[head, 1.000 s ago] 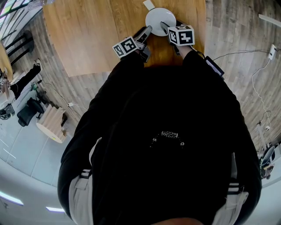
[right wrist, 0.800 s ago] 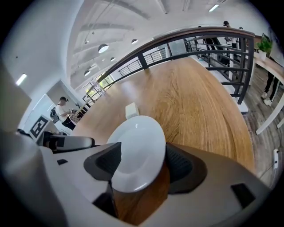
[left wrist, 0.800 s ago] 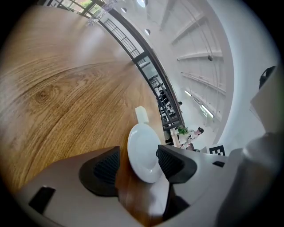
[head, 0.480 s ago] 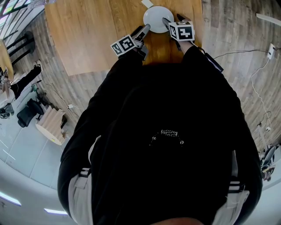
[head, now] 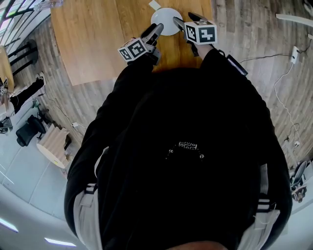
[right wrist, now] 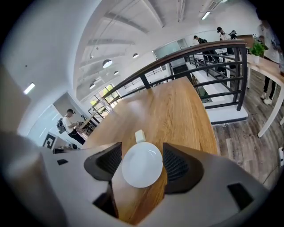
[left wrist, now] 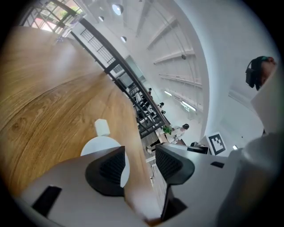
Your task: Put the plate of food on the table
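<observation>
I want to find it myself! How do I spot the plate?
Look at the big wooden table. Toward its near end lies the plate. It is round, white and flat, while the little white block beside it is boxy.

Tally on the spot, here we go
One wooden table (head: pixel 98 34), one white plate (head: pixel 165 22), one small white block (head: pixel 154 5)
</observation>
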Available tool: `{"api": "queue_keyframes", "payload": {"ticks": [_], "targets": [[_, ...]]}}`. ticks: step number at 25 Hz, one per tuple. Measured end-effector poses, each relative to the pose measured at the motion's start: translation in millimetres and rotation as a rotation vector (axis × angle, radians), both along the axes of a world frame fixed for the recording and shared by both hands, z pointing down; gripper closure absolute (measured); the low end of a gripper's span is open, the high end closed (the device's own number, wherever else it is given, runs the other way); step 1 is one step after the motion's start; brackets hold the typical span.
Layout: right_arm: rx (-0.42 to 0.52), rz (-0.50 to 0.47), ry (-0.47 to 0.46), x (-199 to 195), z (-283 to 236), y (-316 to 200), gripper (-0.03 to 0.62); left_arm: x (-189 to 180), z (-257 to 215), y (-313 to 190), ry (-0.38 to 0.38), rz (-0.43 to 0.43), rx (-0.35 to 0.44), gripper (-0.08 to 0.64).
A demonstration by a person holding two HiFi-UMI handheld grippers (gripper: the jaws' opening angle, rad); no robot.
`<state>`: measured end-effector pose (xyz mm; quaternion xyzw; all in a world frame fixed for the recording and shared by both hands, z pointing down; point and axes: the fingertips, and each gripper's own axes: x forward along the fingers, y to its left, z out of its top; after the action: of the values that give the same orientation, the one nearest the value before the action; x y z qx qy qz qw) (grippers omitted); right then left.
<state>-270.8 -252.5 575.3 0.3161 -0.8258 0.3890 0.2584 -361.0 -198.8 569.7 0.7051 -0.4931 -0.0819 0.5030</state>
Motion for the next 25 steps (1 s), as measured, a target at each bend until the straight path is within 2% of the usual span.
{"api": "queue_keyframes", "payload": {"ticks": [1, 3, 4, 5, 6, 7, 10, 13, 17, 25], "targets": [[0.006, -0.003, -0.041, 1, -14, 1, 0.291, 6, -12, -1, -0.012, 0.016, 0.031, 0.349], [0.024, -0.015, -0.128, 6, -46, 4, 0.312, 18, -39, -2, -0.041, 0.059, 0.103, 0.459], [0.040, -0.027, -0.173, 9, -64, 6, 0.365, 25, -54, -4, -0.060, 0.088, 0.147, 0.496], [0.062, -0.042, -0.219, 12, -81, 8, 0.452, 32, -70, -5, -0.085, 0.121, 0.196, 0.529], [0.091, -0.057, -0.260, 14, -99, 10, 0.516, 38, -87, -6, -0.116, 0.154, 0.248, 0.546], [0.125, -0.068, -0.291, 17, -116, 12, 0.547, 43, -104, -8, -0.150, 0.183, 0.298, 0.552], [0.234, -0.075, -0.349, 20, -160, 22, 0.563, 51, -153, -7, -0.243, 0.218, 0.415, 0.554], [0.316, -0.125, -0.419, 10, -199, 37, 0.572, 60, -196, -3, -0.292, 0.242, 0.507, 0.554], [0.401, -0.233, -0.456, -8, -231, 53, 0.574, 71, -220, 5, -0.314, 0.299, 0.551, 0.554], [0.396, -0.215, -0.445, -10, -231, 56, 0.575, 64, -218, 4, -0.307, 0.314, 0.552, 0.554]]}}
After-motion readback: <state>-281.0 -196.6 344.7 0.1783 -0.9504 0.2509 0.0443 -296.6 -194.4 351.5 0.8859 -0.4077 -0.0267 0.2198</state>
